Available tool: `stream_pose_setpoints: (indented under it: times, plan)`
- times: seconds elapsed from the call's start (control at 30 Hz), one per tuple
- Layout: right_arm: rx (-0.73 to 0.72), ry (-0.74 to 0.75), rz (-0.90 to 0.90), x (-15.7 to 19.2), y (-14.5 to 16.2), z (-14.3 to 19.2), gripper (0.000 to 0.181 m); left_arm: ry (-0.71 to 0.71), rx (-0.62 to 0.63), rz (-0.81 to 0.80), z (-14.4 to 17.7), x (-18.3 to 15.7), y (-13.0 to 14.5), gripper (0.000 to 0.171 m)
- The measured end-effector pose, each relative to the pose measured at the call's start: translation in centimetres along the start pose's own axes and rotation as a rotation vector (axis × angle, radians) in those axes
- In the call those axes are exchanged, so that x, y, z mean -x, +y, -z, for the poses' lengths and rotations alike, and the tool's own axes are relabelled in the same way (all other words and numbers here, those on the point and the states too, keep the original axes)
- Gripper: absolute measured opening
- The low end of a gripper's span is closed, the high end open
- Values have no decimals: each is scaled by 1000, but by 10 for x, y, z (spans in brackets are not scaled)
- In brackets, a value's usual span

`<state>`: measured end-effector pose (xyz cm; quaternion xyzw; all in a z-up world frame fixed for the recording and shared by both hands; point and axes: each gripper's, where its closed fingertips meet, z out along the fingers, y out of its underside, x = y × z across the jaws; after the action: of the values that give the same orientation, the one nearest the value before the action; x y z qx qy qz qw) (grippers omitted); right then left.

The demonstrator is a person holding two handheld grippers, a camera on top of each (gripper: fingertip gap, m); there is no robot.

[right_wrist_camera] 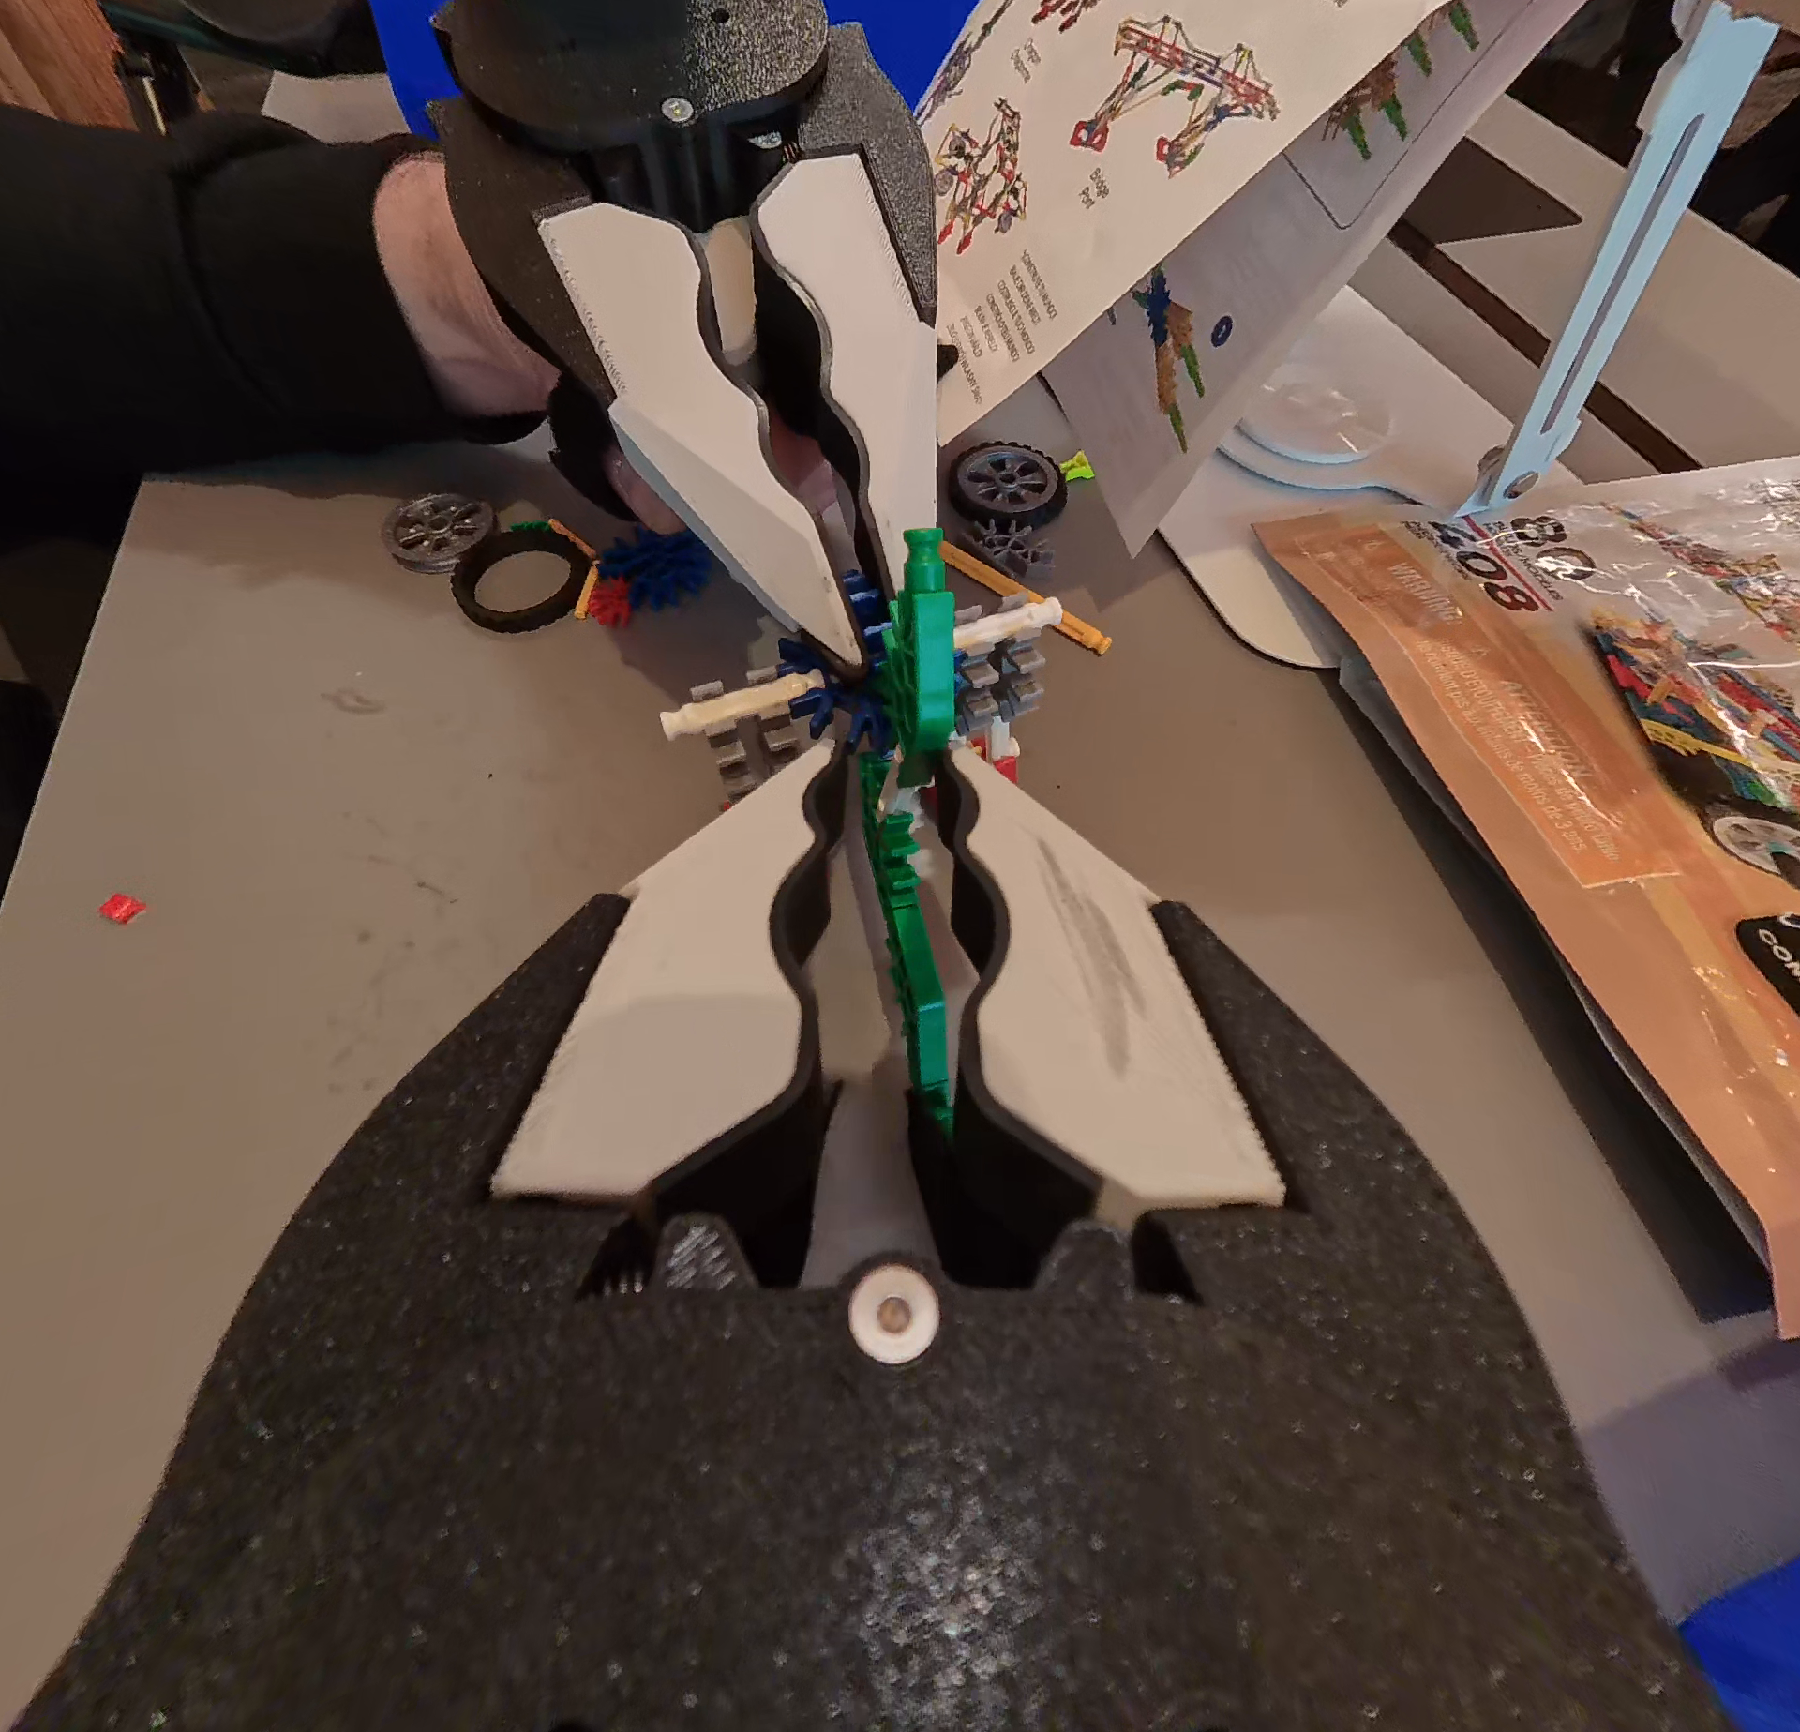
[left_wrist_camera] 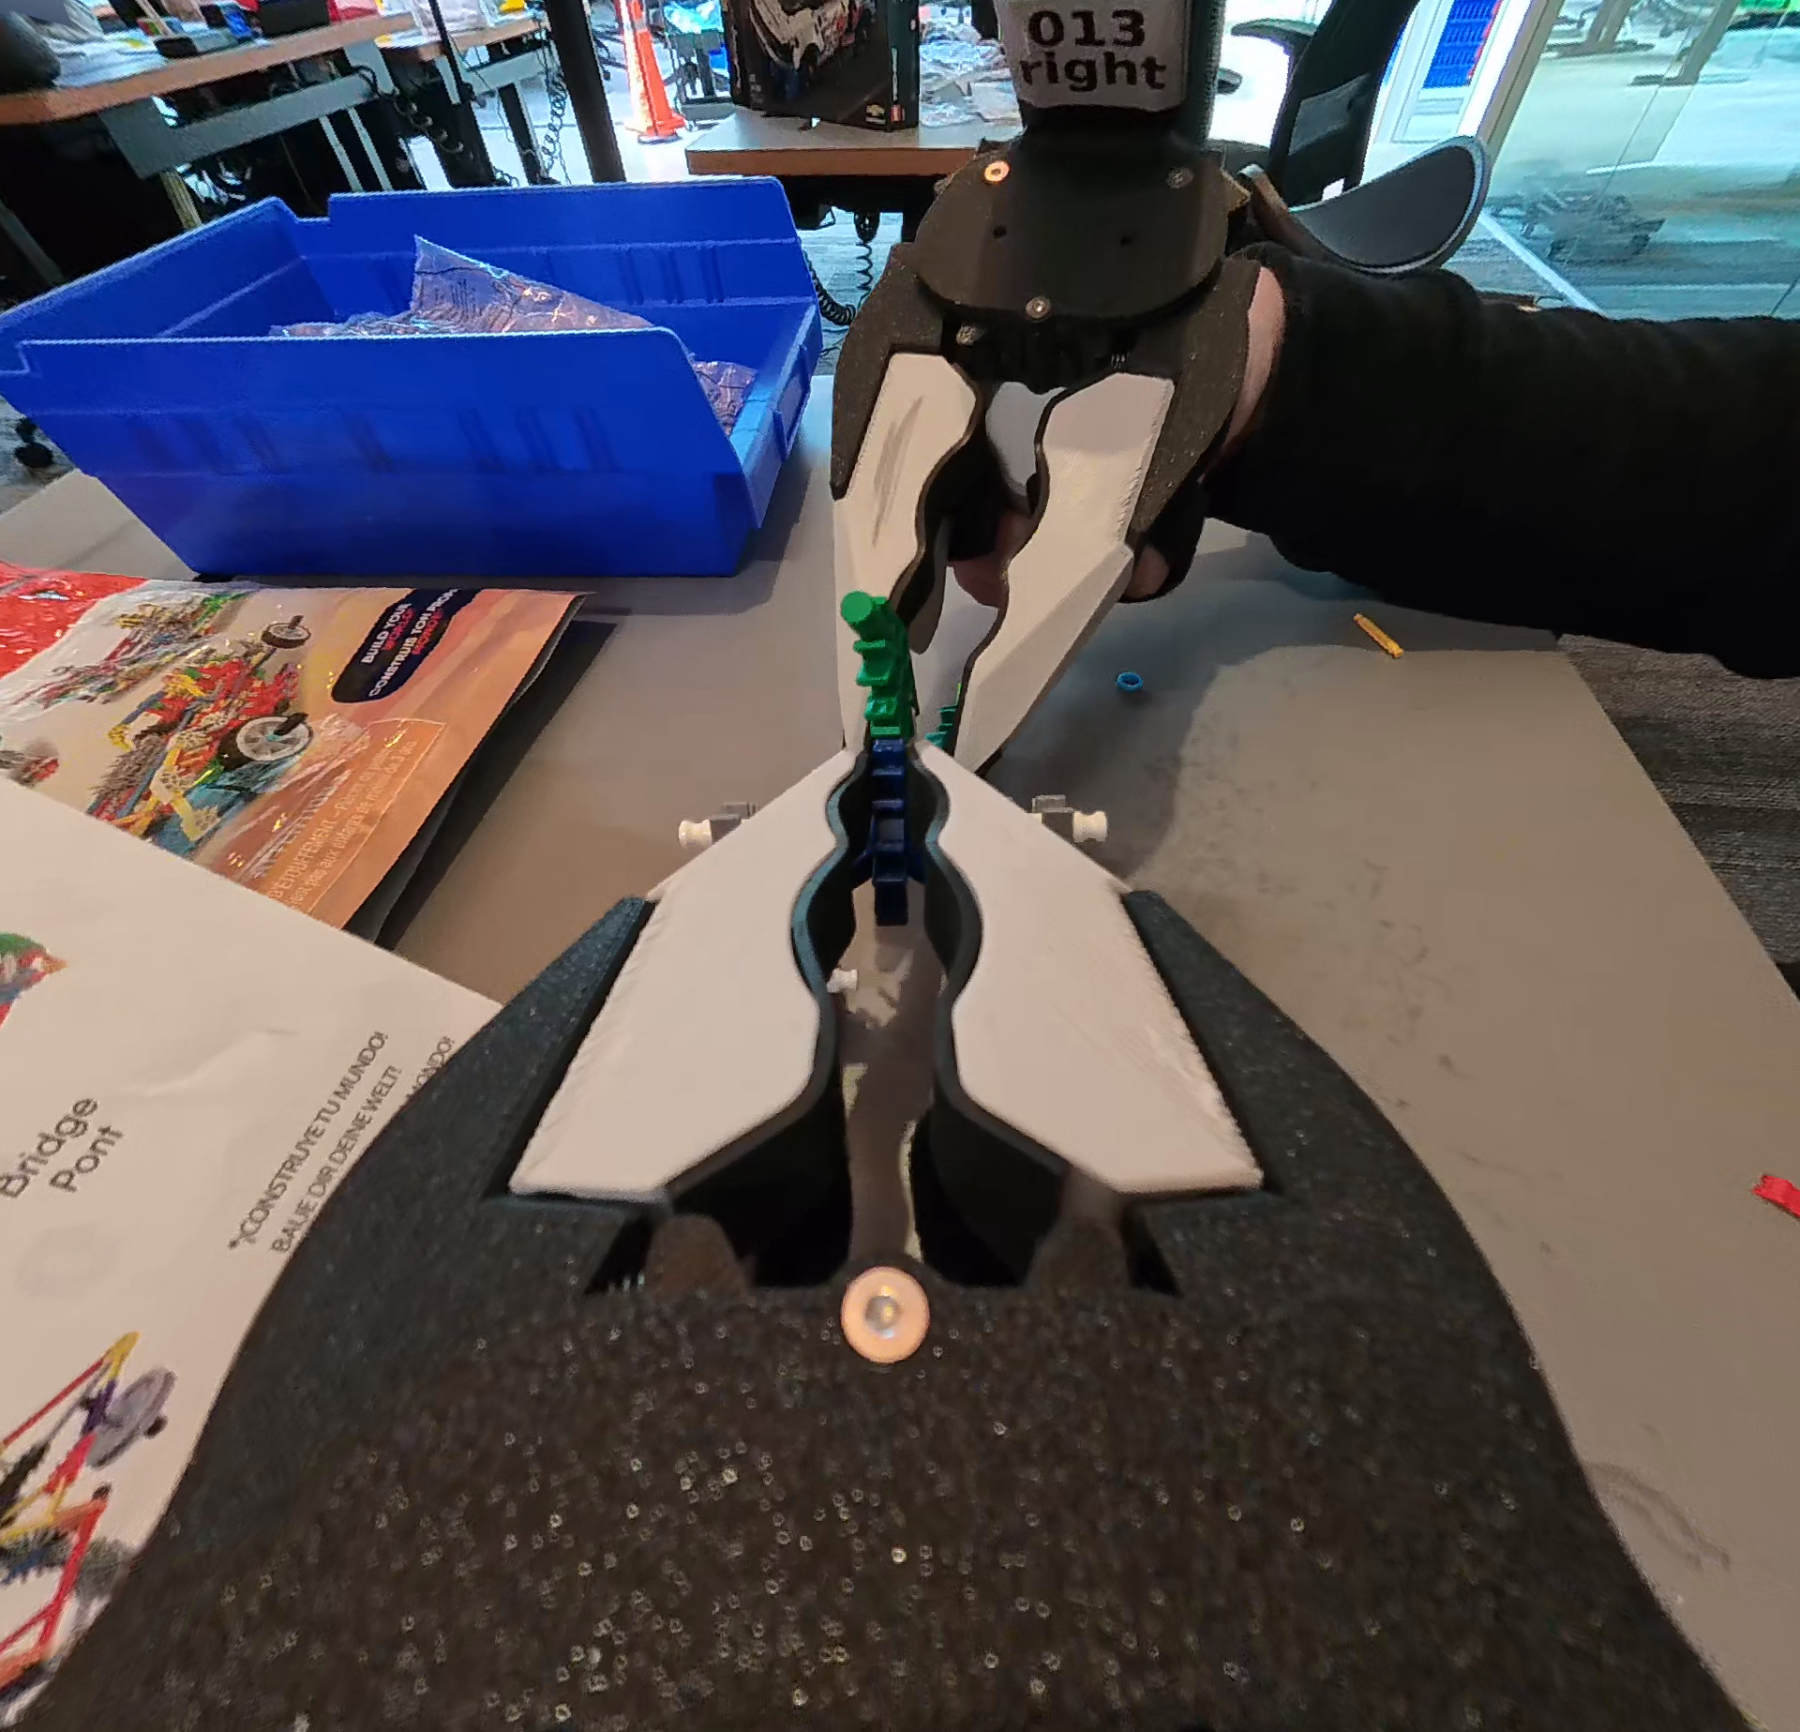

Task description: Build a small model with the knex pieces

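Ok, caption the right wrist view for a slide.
Two grippers meet nose to nose on a green and blue toy piece above a grey table.

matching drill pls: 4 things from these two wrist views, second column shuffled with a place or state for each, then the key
Things
1. left hand-held gripper
2. right hand-held gripper
3. blue bin
4. loose black tyre ring

Places or states
A. lying flat on the grey table beside a grey wheel hub
B. shut on the blue connector
C. holds clear bags of parts, behind the printed bag
D. shut on the green connector

Pairs: 1-B, 2-D, 3-C, 4-A
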<state>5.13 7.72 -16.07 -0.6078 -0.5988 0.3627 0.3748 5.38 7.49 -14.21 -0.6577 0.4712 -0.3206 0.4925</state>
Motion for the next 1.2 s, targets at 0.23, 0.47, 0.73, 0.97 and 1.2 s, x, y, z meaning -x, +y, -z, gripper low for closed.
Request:
stream_pose_setpoints:
  times: [0.23,0.47,0.73,0.97,1.2]
  plan:
    - [19,25,25,0,0,-1,18,-18,55,-43,1,0,1,5]
    - [37,29,38,1,2,-2,18,-26,68,-44,-5,-1,6,6]
    - [111,23,40,0,18,-1,23,-37,61,-45,10,-2,4,24]
    - [223,36,79,-1,40,-8,11,3,93,-34,19,-11,6,49]
    - [226,54,75,-6,41,-6,10,17,236,-8,16,-20,33,63]
